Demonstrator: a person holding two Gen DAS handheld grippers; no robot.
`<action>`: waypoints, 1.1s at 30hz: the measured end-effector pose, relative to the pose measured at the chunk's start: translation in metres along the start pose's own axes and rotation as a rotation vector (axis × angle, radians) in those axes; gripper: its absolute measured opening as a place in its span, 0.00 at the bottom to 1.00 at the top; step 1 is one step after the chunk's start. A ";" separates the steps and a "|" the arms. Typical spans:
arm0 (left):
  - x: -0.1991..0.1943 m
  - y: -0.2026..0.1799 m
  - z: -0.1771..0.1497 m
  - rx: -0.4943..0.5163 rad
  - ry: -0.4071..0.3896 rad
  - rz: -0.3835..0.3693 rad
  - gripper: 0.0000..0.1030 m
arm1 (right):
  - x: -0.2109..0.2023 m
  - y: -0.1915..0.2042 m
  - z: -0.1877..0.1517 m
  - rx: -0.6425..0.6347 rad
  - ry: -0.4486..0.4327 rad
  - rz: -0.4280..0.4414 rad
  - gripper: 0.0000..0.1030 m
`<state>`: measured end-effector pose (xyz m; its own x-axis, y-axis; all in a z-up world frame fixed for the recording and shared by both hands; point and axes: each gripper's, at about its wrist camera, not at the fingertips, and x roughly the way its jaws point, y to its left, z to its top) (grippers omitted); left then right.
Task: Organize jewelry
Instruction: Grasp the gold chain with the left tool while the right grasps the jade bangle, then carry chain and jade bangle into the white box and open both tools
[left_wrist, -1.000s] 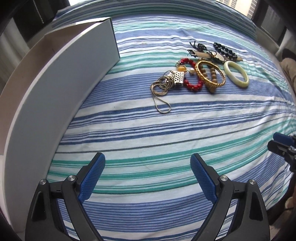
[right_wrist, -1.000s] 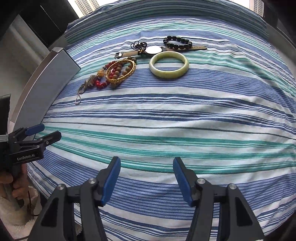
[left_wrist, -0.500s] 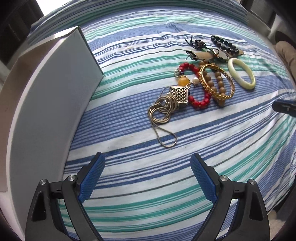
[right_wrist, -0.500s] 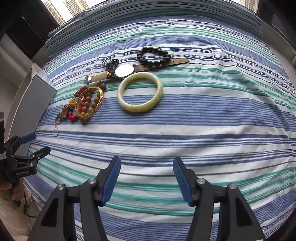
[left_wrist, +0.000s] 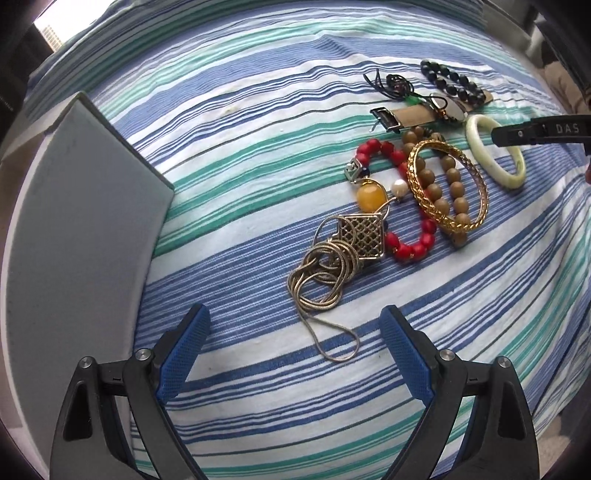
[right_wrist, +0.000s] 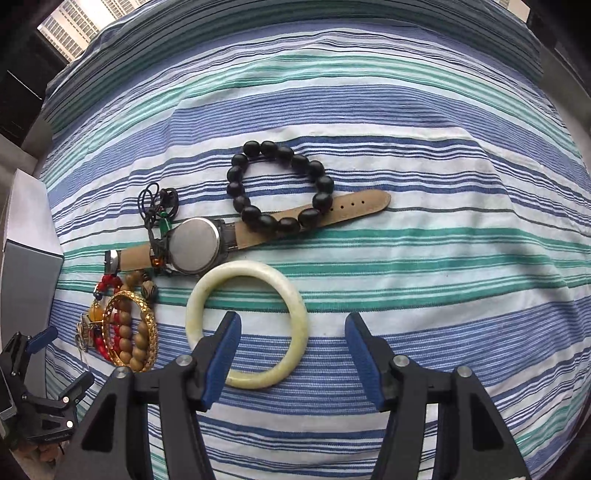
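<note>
Jewelry lies on a striped cloth. My left gripper (left_wrist: 293, 328) is open and empty, just short of a coiled metal chain necklace (left_wrist: 325, 273) with a square pendant. Beyond it lie a red bead bracelet (left_wrist: 406, 251), a gold bangle (left_wrist: 448, 221) over a brown bead bracelet (left_wrist: 432, 188). My right gripper (right_wrist: 291, 336) is open, its left finger over the pale jade bangle (right_wrist: 295, 295), whose right side lies between the fingers. Behind it lie a watch (right_wrist: 194, 245) with a tan strap and a black bead bracelet (right_wrist: 321, 184).
A grey open box (left_wrist: 81, 229) stands at the left edge of the cloth, also seen in the right wrist view (right_wrist: 27, 288). A small black cord charm (right_wrist: 159, 206) lies by the watch. The right side of the cloth (right_wrist: 461, 240) holds no objects.
Both grippers have moved forward toward the jewelry. The left one closed in on the chain necklace; the right one came up over the jade bangle. Nothing was grasped.
</note>
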<state>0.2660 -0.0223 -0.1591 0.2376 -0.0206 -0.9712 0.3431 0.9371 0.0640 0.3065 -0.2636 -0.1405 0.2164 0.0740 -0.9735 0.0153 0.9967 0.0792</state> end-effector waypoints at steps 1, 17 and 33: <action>0.001 0.001 0.003 0.005 -0.006 -0.003 0.91 | 0.000 0.003 0.002 -0.014 -0.014 -0.006 0.58; -0.021 0.004 0.014 -0.006 -0.074 -0.074 0.19 | -0.002 0.013 -0.017 -0.121 -0.045 -0.032 0.10; -0.121 0.011 -0.070 -0.161 -0.260 -0.048 0.18 | -0.067 -0.045 -0.105 -0.015 -0.096 0.153 0.11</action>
<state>0.1775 0.0150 -0.0572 0.4563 -0.1355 -0.8795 0.2159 0.9757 -0.0383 0.1891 -0.3097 -0.1008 0.3069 0.2220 -0.9255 -0.0393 0.9745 0.2208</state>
